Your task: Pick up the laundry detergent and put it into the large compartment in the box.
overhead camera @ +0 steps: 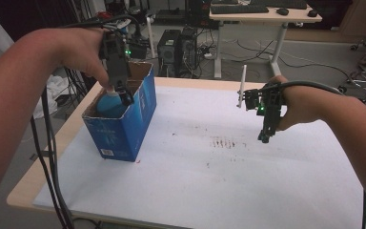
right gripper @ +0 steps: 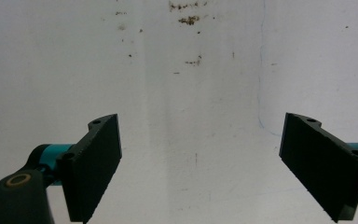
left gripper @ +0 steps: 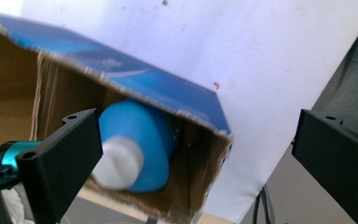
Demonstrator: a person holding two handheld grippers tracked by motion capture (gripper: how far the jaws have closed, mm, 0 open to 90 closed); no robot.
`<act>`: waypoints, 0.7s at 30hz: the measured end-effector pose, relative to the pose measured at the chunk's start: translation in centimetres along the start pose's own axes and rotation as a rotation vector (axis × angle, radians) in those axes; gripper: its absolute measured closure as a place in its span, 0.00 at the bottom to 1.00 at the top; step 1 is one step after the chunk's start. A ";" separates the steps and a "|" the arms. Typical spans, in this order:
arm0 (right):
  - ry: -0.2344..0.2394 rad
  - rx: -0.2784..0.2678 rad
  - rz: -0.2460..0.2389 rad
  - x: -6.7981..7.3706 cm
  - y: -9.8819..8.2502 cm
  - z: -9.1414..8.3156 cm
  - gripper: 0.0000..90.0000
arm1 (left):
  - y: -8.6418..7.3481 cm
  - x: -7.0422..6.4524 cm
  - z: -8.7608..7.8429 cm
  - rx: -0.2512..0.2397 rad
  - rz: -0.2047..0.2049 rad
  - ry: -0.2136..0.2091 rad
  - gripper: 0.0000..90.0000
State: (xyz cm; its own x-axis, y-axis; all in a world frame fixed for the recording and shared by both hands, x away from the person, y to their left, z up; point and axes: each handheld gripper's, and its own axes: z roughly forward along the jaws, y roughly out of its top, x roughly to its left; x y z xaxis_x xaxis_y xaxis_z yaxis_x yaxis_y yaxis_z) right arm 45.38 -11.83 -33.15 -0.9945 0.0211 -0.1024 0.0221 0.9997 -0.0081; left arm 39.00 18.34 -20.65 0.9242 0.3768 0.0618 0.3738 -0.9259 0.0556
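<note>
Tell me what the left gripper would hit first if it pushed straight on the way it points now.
Probably the blue bottle lying in the open blue box; the left gripper is open, aimed at its white cap.

Blue bottle (left gripper: 137,140), white cap, lying inside open blue box (overhead camera: 124,129)

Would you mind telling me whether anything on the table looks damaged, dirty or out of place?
The white table cover carries reddish-brown smudges near its middle. The blue box has a rough, torn top edge, and the blue bottle inside it lies tilted.

grey floor (overhead camera: 314,57) with cables, a desk (overhead camera: 267,16) with keyboard (overhead camera: 238,8) beyond
</note>
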 end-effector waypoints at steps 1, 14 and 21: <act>0.000 0.001 0.006 0.0 0.0 0.0 0.13 | 0.3 -0.2 0.1 0.004 0.015 0.001 0.02; 0.004 0.002 -0.002 0.5 0.3 -0.3 0.13 | 4.3 -1.6 3.8 0.010 0.129 -0.005 0.02; 0.015 -0.010 0.011 0.3 -0.1 -0.4 0.13 | 5.6 -2.2 5.6 0.047 0.204 -0.014 0.02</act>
State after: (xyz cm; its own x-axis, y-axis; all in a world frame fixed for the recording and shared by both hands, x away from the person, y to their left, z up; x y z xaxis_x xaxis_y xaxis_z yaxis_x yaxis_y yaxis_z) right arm 45.05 -11.94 -32.79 -0.9957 0.0319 -0.0872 0.0318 0.9995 0.0028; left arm 39.49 12.20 -26.06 0.9821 0.1808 0.0527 0.1812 -0.9834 -0.0028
